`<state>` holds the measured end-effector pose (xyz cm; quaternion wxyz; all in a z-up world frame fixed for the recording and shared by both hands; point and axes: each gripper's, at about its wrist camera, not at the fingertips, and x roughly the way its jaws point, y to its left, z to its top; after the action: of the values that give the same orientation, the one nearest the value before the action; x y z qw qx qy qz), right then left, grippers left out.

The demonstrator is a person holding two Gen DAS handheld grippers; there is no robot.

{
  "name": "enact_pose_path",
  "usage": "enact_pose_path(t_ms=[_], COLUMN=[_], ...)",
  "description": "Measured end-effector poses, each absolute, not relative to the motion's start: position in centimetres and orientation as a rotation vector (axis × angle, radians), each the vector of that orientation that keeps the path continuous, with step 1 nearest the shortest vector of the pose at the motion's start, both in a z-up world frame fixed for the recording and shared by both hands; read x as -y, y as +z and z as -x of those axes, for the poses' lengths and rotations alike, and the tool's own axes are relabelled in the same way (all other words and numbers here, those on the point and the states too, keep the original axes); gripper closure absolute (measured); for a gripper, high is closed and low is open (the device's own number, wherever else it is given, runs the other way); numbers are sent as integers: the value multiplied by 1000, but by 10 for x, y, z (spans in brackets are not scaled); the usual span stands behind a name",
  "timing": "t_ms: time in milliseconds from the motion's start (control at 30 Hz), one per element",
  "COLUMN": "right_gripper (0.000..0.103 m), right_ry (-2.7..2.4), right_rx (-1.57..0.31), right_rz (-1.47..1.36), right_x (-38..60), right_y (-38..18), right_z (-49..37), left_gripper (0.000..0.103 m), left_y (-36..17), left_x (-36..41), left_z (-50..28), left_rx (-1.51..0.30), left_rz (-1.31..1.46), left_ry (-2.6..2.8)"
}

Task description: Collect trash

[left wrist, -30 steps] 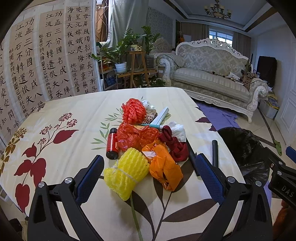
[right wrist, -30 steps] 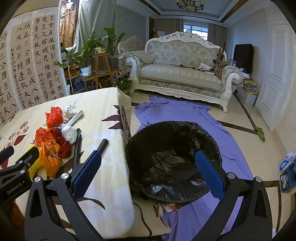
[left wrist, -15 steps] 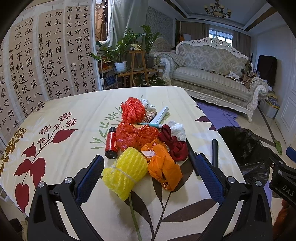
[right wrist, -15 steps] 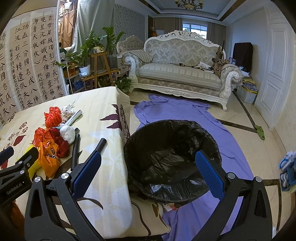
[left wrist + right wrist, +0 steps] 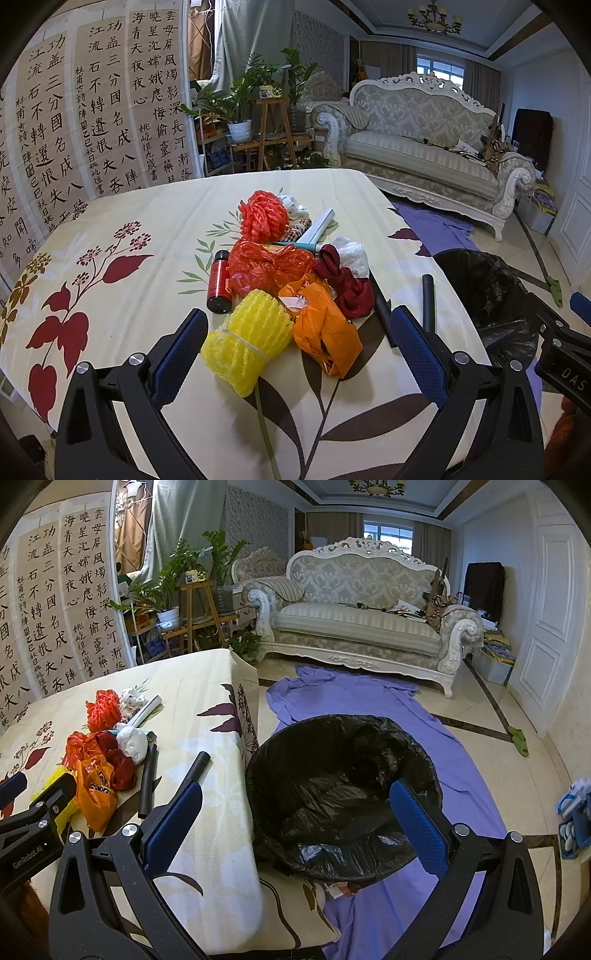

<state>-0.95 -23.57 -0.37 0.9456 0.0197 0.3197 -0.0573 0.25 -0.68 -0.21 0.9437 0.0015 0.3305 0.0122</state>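
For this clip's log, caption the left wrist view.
Open left gripper faces yellow foam net at trash pile's near edge.

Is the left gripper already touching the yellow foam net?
Apart. In the left wrist view, the open left gripper has bare tablecloth between each finger and the yellow foam net.

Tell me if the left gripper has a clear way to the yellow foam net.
Probably yes. The left gripper is open, and the yellow foam net lies nearest it at the front of the pile, with nothing in front. The orange bag touches the net's right side and may get caught too.
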Motion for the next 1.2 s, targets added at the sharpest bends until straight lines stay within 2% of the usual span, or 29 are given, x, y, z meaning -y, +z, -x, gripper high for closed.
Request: enact_pose_path(t_ms=[1200], right_gripper=[4], right_ry=[-122], right_rx=[-666], right_rz=[-52], right_x=[238], right_y=[-10], right_z=[8], left_gripper=[7], left_y=[-9], left_x=[10], left_z=[0], left_rx=[-690], left_rz=[-3], left_ry=[19])
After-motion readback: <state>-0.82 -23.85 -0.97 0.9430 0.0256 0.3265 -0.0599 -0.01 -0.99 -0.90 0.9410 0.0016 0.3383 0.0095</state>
